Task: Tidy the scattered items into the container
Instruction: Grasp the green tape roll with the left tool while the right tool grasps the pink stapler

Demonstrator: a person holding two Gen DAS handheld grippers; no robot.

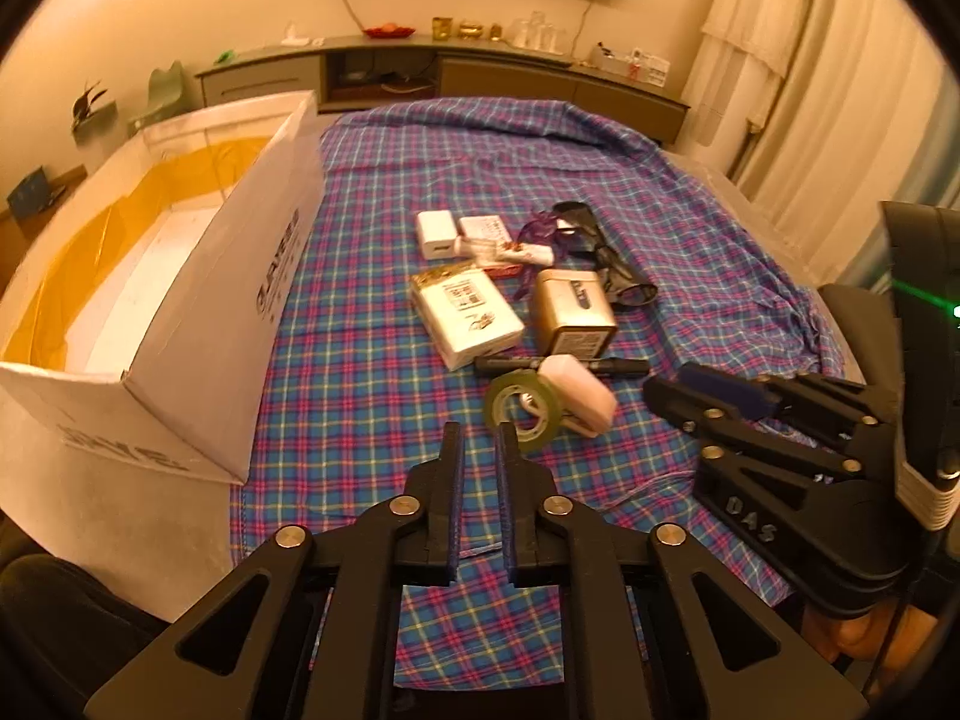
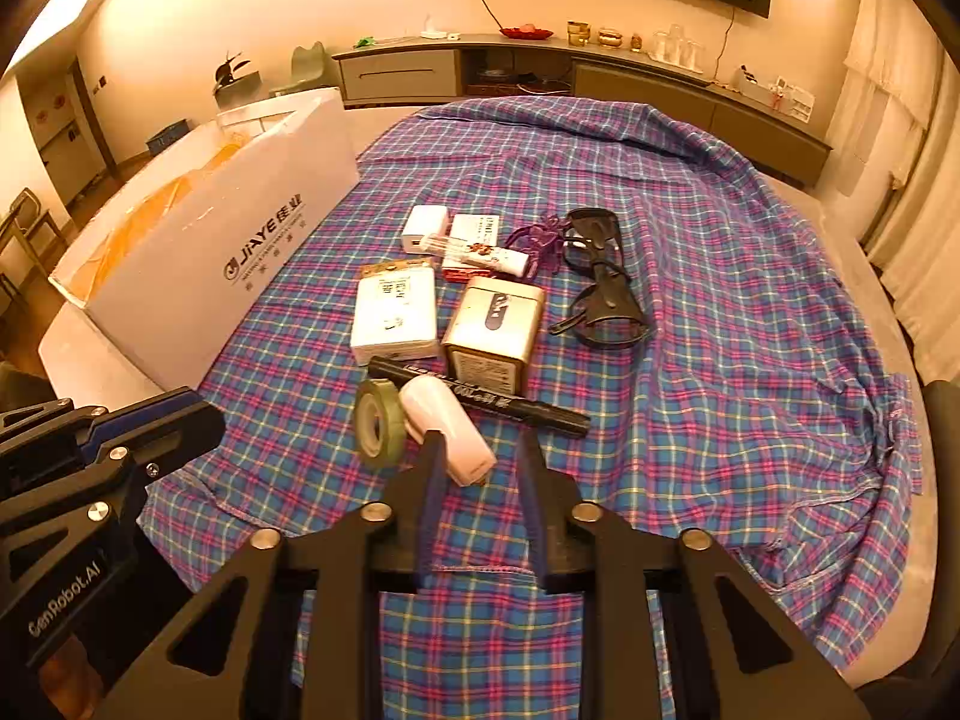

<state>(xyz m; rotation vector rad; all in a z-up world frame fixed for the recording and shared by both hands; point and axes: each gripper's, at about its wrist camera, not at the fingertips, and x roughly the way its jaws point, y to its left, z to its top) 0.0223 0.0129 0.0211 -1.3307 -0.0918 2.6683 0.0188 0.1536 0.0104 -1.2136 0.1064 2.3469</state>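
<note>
Scattered items lie mid-table on a plaid cloth: a green tape roll [image 1: 524, 411] [image 2: 377, 423], a white charger block [image 1: 579, 394] [image 2: 447, 427], a black marker [image 1: 561, 366] [image 2: 480, 397], a gold tin [image 1: 573, 312] [image 2: 495, 330], a white box [image 1: 465, 315] [image 2: 395, 312], black glasses [image 1: 606, 252] [image 2: 603, 279] and small packets. The open white carton [image 1: 168, 300] [image 2: 210, 252] stands at the left. My left gripper [image 1: 480, 450] is open and empty, just short of the tape. My right gripper [image 2: 480, 450] is open and empty, its tips by the charger block.
A low sideboard [image 2: 540, 69] with dishes and glasses runs along the far wall. Curtains [image 1: 798, 90] hang at the right. The plaid cloth [image 2: 720, 300] bunches up at the table's right edge. A chair [image 2: 24, 222] stands at the far left.
</note>
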